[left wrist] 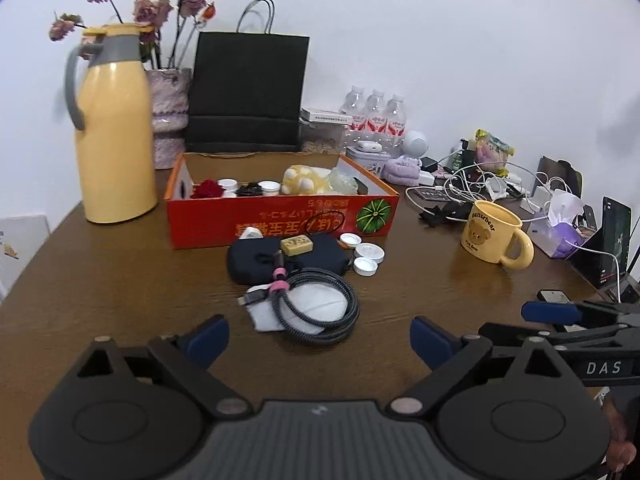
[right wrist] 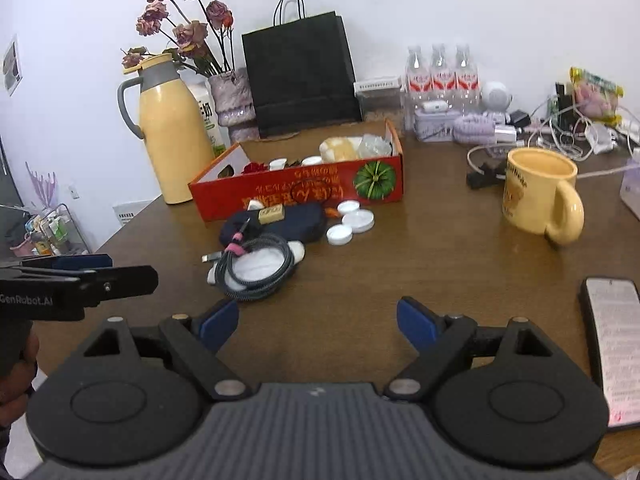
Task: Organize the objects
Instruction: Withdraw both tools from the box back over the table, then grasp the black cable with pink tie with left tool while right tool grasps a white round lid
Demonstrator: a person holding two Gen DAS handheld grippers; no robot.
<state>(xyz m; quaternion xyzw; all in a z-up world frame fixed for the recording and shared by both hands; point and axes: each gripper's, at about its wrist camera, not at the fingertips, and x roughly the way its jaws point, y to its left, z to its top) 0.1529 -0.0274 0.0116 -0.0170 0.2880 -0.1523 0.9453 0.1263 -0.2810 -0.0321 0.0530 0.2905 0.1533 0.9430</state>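
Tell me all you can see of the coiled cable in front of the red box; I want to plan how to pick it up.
The coiled cable is a grey-and-black braided cord wound into a loose flat ring, bound at one side by a pink strap. A metallic plug end sticks out on the left. It lies flat on a white pad on the wooden table, its far edge against a dark pouch. Neither gripper touches it.

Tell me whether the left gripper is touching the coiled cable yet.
Apart. In the left wrist view, bare table shows between the open left gripper and the coiled cable; the fingertips hold nothing.
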